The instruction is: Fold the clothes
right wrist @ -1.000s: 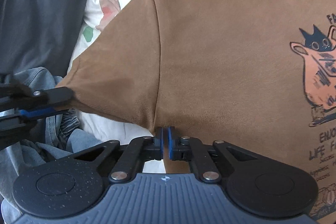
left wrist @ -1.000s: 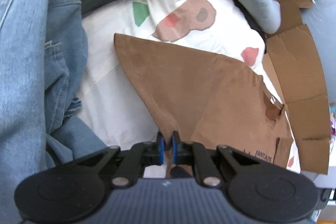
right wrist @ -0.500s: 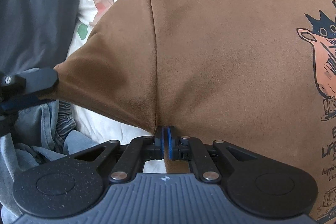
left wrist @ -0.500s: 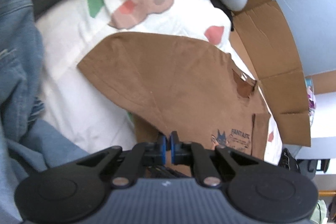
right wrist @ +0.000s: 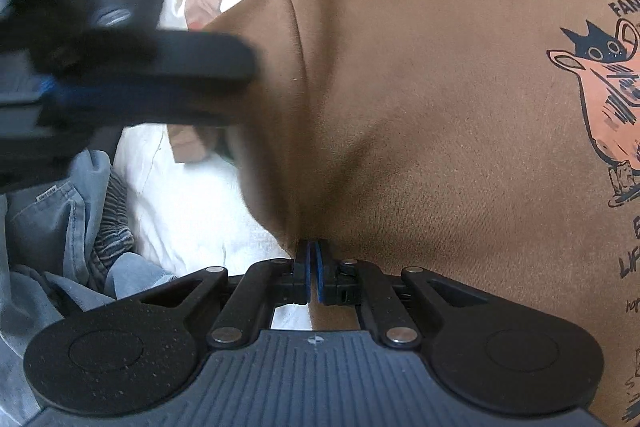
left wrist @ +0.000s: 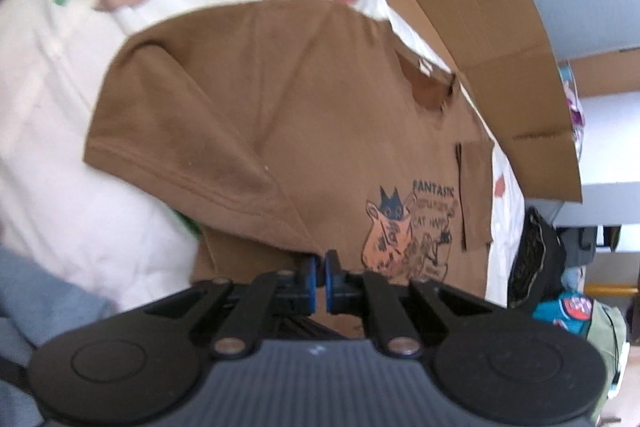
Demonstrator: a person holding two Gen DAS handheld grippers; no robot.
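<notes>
- The brown short-sleeved cotton T-shirt with a cat print on its chest (left wrist: 320, 131) lies face up on a white bedsheet with red, green and tan patches (left wrist: 48, 131); its near sleeve is turned in over the body.
- The left gripper (left wrist: 320, 277), a black two-finger tool with blue pads, is pinched on the sleeve's hem edge, its pads nearly together with brown cloth between them.
- The right gripper (right wrist: 313, 271), the same make, is clamped on the shirt's side edge just below the armpit seam; a thin fold of fabric sits between its pads.
- In the right wrist view the left tool shows as a dark blur crossing over the sleeve.
- The step in hand looks like folding the sleeve side inward. To do it well, lay the sleeve flat with its hem parallel to the side seam, keep the right-hand pinch steady as the anchor, and let go only once the cloth rests without a ridge.
- Pulling too far would drag the body and wrinkle the print.
- Faded blue denim jeans (right wrist: 60, 219) lie bunched beside the shirt, and flattened brown cardboard (left wrist: 480, 27) lies beyond the collar.
</notes>
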